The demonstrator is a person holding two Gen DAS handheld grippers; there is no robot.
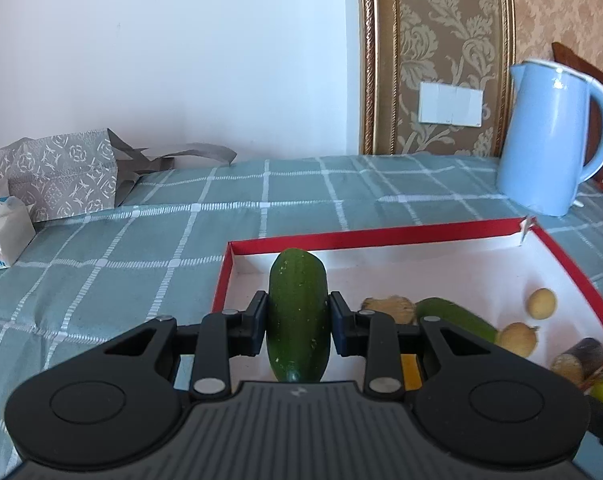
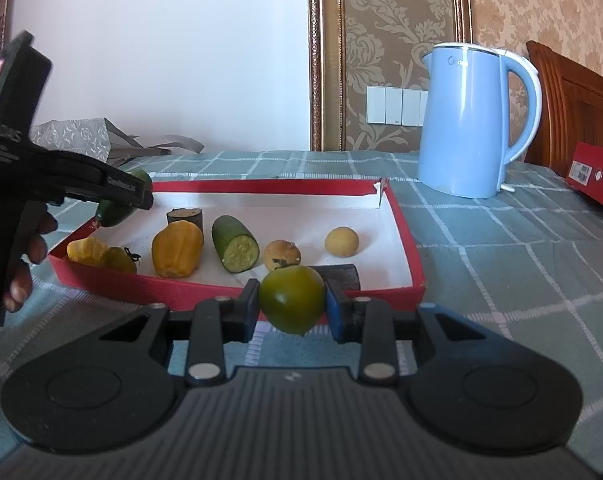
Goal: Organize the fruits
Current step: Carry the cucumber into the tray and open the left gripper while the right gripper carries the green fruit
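My left gripper (image 1: 298, 312) is shut on a green cucumber piece (image 1: 298, 316) and holds it above the near left corner of the red box (image 1: 381, 236). From the right wrist view that left gripper (image 2: 141, 196) hangs over the box's left end with the cucumber piece (image 2: 115, 212) in it. My right gripper (image 2: 292, 304) is shut on a green tomato (image 2: 291, 300), just in front of the box's near wall (image 2: 237, 292). In the box lie a cut cucumber half (image 2: 235, 244), a yellow pepper (image 2: 177, 250), two round tan fruits (image 2: 341, 242) and dark eggplant pieces (image 2: 185, 216).
A blue kettle (image 2: 469, 120) stands behind the box at the right. A patterned paper bag (image 1: 57, 176) and a tissue pack (image 1: 1, 232) lie far left on the teal checked cloth. Another red box (image 2: 597, 176) and a wooden chair (image 2: 573, 108) are at the far right.
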